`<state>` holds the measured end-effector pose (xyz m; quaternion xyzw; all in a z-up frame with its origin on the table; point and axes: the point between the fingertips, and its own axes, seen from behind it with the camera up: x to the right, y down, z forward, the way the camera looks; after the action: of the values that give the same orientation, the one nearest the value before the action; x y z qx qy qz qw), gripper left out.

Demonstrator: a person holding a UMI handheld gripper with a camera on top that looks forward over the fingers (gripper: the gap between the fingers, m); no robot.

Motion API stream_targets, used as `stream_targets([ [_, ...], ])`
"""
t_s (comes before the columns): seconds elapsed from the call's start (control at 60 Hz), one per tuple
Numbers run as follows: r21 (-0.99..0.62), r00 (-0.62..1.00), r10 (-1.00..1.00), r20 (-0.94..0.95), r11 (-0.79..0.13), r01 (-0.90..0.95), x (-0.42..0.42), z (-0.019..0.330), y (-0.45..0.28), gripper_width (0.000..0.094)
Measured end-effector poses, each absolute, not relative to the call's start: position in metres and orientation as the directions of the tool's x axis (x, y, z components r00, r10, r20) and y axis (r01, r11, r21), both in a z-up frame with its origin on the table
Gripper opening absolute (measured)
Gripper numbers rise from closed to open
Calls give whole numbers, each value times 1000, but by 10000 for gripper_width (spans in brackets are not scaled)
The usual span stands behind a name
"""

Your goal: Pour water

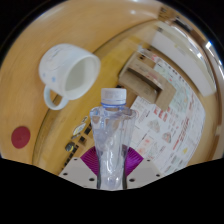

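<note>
A clear plastic water bottle (113,135) with a white cap (115,96) stands upright between my fingers, held above the table. My gripper (112,162) is shut on the water bottle, its purple pads (94,160) pressing the lower body from both sides. A white mug (66,72) with a handle sits on the wooden table (30,100) beyond and to the left of the bottle, its opening turned toward me. The view is tilted, so the mug looks tipped.
A red round marker (20,137) lies on the table, left of the fingers. Right of the bottle is a patterned floor or mat with printed sheets (165,125). A table edge (52,125) runs just left of the bottle.
</note>
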<state>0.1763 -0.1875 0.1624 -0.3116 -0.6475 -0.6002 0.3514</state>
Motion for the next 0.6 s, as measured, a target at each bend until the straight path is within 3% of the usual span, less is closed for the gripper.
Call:
stream_targets([
  [0.083,378,-380,-1,925,103,920,177,190,-193,279],
  [0.2,-27,31,-25,999,127,992,176,268,-207,278],
  [0.35,-586,591,11,807,147,797,198,350,-227,277],
  [0.5,-906,902,96,420,107,411,237,366,-237,279],
  [0.6,-971,965,111,238,10,238,262,321,-236,279],
])
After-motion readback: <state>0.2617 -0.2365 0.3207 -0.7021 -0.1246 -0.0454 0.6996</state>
